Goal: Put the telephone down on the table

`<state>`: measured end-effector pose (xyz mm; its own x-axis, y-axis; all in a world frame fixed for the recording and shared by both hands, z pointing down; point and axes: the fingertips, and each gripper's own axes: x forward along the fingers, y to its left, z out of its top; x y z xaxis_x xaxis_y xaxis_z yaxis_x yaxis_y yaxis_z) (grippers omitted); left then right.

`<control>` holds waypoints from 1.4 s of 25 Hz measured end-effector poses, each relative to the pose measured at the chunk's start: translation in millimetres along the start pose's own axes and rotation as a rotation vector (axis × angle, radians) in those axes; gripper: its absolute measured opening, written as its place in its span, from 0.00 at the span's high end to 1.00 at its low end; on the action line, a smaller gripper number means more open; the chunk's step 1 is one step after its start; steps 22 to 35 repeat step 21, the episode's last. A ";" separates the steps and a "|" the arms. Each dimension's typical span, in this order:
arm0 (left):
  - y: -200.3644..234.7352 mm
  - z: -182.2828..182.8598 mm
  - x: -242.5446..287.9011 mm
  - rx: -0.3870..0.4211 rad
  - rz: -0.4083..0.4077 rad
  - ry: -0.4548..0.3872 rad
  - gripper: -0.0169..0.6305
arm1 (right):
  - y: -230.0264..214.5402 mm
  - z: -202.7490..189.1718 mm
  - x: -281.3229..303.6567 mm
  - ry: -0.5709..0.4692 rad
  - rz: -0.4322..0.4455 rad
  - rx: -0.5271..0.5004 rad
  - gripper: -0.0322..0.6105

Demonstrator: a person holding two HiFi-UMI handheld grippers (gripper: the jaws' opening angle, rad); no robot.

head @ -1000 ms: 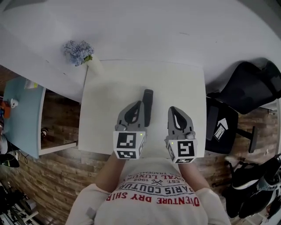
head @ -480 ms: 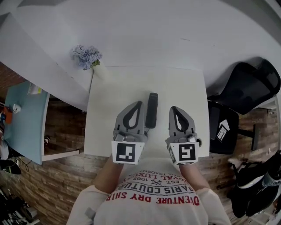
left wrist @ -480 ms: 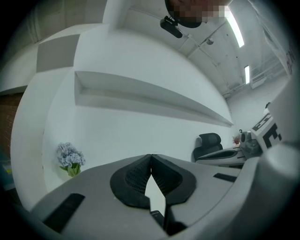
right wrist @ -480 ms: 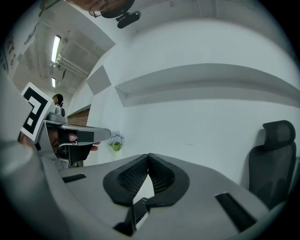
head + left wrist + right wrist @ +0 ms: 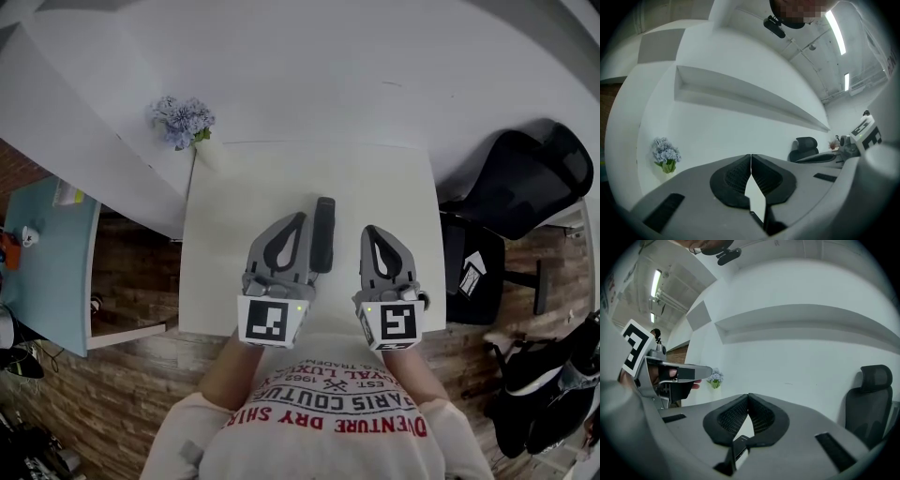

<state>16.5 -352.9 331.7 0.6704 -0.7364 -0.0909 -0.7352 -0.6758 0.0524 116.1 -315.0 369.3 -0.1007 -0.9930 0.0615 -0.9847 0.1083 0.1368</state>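
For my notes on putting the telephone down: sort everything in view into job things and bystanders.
Job things: telephone, white table, left gripper, right gripper.
Just lying about: flowers, black chair, blue side table.

The table [image 5: 234, 187] is smooth, matt white. The telephone [image 5: 323, 234] looks like matt black plastic; the floor [image 5: 103, 375] shows brown wood planks.

Telephone [image 5: 323, 232]: slim dark handset, lying flat on the white worktop [image 5: 234, 183], roughly mid-width. Long axis points away from the person, nearly straight. It sits between the left hand-held gripper [image 5: 298, 218] and the right hand-held gripper [image 5: 368, 231], just beside the left one. Neither grips it.
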 end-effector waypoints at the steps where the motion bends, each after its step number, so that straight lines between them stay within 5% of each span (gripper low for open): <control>1: 0.7 -1.4 0.3 -0.004 -0.001 0.005 0.94 | -0.5 -1.1 -0.2 0.005 -0.003 0.007 0.91; 14: 6.3 -31.9 4.1 0.028 -0.015 0.131 0.94 | 3.2 -10.3 2.4 0.034 -0.013 0.004 0.91; 35: 7.4 -38.7 6.6 0.031 -0.008 0.159 0.94 | -3.6 -15.2 2.7 0.053 -0.049 0.009 0.91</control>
